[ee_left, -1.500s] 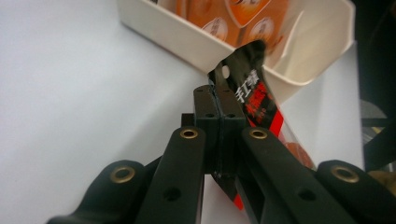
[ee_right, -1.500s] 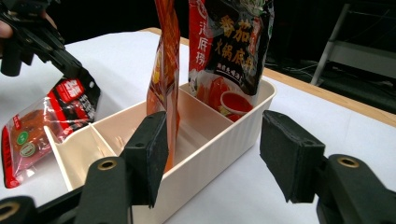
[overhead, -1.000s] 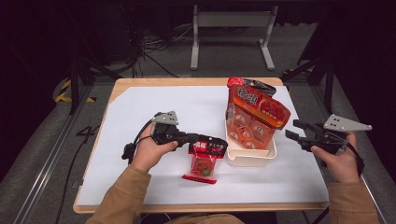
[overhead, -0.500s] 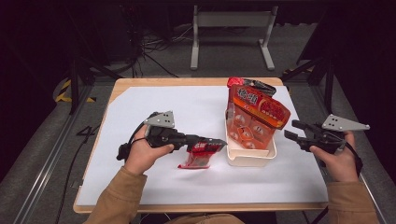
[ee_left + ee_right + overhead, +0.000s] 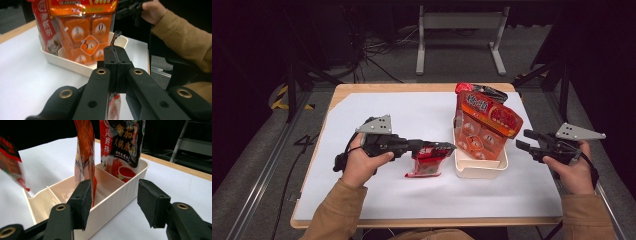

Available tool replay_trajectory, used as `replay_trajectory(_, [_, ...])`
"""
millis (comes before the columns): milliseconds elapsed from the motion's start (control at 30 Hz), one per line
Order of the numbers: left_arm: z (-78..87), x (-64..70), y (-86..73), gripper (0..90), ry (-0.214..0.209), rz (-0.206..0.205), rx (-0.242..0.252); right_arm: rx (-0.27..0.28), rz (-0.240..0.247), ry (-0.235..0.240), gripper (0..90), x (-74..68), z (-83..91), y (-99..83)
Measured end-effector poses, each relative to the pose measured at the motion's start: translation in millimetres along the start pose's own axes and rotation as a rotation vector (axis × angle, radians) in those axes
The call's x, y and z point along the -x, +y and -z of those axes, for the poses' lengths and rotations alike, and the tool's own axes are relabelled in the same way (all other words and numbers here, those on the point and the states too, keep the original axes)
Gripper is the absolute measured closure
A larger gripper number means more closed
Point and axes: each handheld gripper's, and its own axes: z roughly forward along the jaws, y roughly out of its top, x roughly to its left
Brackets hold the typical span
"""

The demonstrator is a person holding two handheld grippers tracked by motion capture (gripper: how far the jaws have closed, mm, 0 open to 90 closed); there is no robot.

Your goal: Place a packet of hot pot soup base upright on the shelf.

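I am pinching the small red sachet (image 5: 428, 161) by its top edge in my left gripper (image 5: 447, 148), jaws closed flat on the seal, so the pack is hanging free below them, just left of the cream tray (image 5: 479, 170) and clear of the white worktop (image 5: 412, 115). Holding it by the seal is keeping it upright, which I judge suits dropping it on end into a compartment beside the packs already standing there. In the left gripper view the sachet (image 5: 115, 37) is showing as a thin sliver poking out past the closed jaws, with the tray rim (image 5: 75, 67) straight ahead.

The big orange pouch (image 5: 484, 125) is standing on end in the tray, leaning on the dark-topped sauce pack (image 5: 477, 92) behind it at the far end. The near-left compartment (image 5: 47, 200) is looking empty in the right gripper view, so that is where I think my sachet is heading.

My right gripper (image 5: 524, 140) is hovering near the tray's right side with its jaws apart, holding nothing, perhaps waiting to steady the tray wall (image 5: 117, 192).

Most of the sachet's face is hidden behind my own jaws in the left gripper view, and its print is too small to read from above. The orange pouch is cut off at the top edge there, and I cannot tell what lies behind it on the tray floor.
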Motion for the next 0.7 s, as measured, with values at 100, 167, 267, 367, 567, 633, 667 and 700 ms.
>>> replay_trajectory(100, [1.1, 0.1, 2.6, 90.0, 0.01, -0.011, 0.019, 0.001, -0.006, 0.001, 45.5, 0.7, 0.0, -1.0])
replay_trajectory(167, [1.5, 0.0, 4.3, 90.0, 0.01, -0.009, 0.035, -0.003, -0.007, -0.001, 45.7, 1.2, 0.2, -1.9])
replay_trajectory(267, [1.2, 0.5, 7.2, 90.0, 0.015, -0.018, 0.054, -0.004, -0.014, -0.004, 45.8, 2.5, -0.5, -3.5])
replay_trajectory(367, [1.6, 1.0, 8.9, 90.0, 0.023, -0.023, 0.064, -0.013, -0.013, -0.007, 45.8, 3.0, -1.5, -4.5])
replay_trajectory(567, [3.7, 1.7, 13.7, 90.0, 0.044, -0.035, 0.132, -0.022, -0.016, -0.011, 46.2, 3.7, -2.5, -6.0])
replay_trajectory(633, [3.3, 1.4, 15.7, 90.0, 0.043, -0.038, 0.138, -0.025, -0.013, -0.009, 46.4, 4.1, -3.5, -6.4])
replay_trajectory(667, [2.4, 0.7, 16.6, 90.0, 0.044, -0.037, 0.144, -0.029, -0.013, -0.009, 46.4, 4.2, -4.5, -6.8])
replay_trajectory(700, [2.4, 0.7, 16.6, 90.0, 0.044, -0.037, 0.144, -0.029, -0.013, -0.009, 46.4, 4.2, -4.5, -6.8])
